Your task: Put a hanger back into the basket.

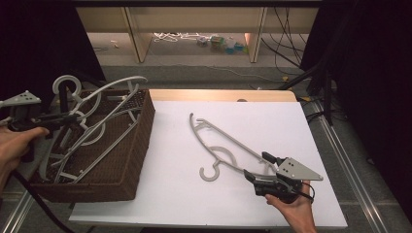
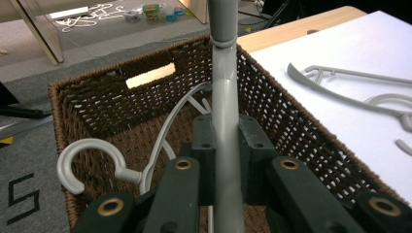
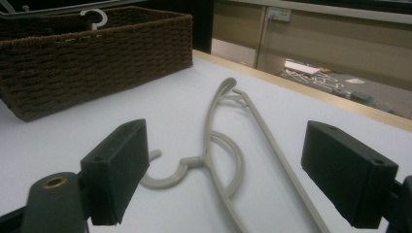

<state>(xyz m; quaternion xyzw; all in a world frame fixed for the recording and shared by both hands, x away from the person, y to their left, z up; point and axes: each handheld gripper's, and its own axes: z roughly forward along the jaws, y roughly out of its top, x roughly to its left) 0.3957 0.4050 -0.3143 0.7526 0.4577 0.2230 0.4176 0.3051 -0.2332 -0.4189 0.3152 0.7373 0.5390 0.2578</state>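
Observation:
My left gripper [image 1: 72, 118] is shut on the bar of a grey plastic hanger [image 1: 114, 85], which sticks up out of the brown wicker basket [image 1: 138, 141] at the table's left. In the left gripper view the held hanger [image 2: 224, 58] runs straight up between the closed pads [image 2: 203, 145]. A second grey hanger [image 1: 221, 138] lies flat on the white table top, hook toward the front. My right gripper [image 1: 256, 165] stands open at that hanger's right end, one jaw on each side of its arm. The table hanger [image 3: 213, 121] lies between the spread pads [image 3: 119, 162].
Several more hangers [image 1: 82, 145] lie tangled in the basket, and one hook [image 2: 73, 165] shows beside my left jaws. The white table [image 1: 272, 116] has a wooden strip along its far edge. Shelving legs and cables stand on the floor beyond.

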